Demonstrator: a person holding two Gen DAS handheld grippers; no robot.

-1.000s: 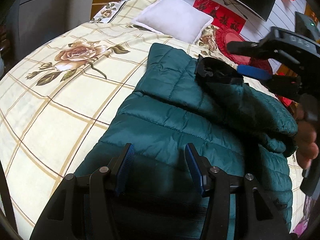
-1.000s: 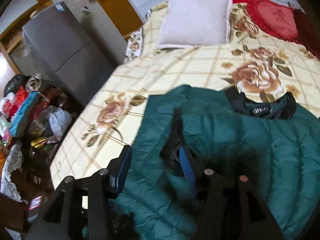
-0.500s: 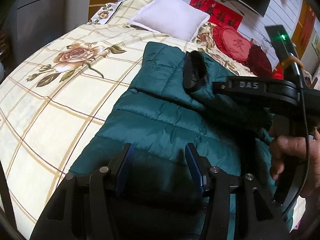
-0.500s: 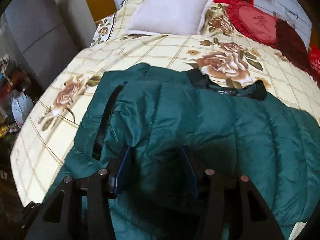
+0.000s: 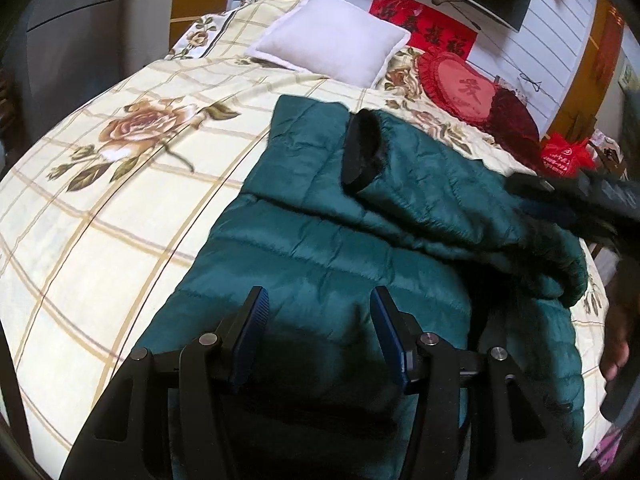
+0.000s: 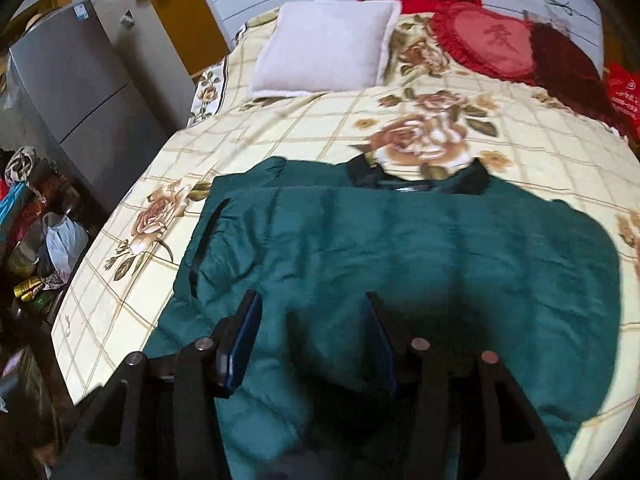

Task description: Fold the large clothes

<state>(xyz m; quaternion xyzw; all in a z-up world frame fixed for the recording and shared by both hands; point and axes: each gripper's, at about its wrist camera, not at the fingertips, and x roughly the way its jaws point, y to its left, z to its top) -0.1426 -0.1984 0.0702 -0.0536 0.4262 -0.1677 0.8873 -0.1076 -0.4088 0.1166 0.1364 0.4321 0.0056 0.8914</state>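
A dark green quilted jacket (image 5: 328, 248) (image 6: 400, 248) lies spread on the floral bedspread (image 5: 120, 208) (image 6: 320, 120), its black collar (image 6: 416, 180) toward the pillows. One sleeve is folded across the body, and its black cuff (image 5: 362, 152) rests on top. My left gripper (image 5: 318, 320) hovers open over the jacket's near hem, with nothing between its blue pads. My right gripper (image 6: 312, 320) is above the jacket's lower body with its jaws opening and no fabric pinched. It also shows at the right edge of the left wrist view (image 5: 536, 200), with a hand (image 5: 618, 344) below it.
A white pillow (image 6: 324, 44), a red heart cushion (image 6: 492, 40) and a dark red cushion (image 6: 568, 60) lie at the bed's head. A grey fridge (image 6: 80, 80) and a heap of clutter (image 6: 36, 240) stand off the bed's left side. A red bag (image 5: 566, 156) sits at right.
The right gripper laid the sleeve across the jacket, let it go and drew back toward the near right. The left gripper stayed put, still open.
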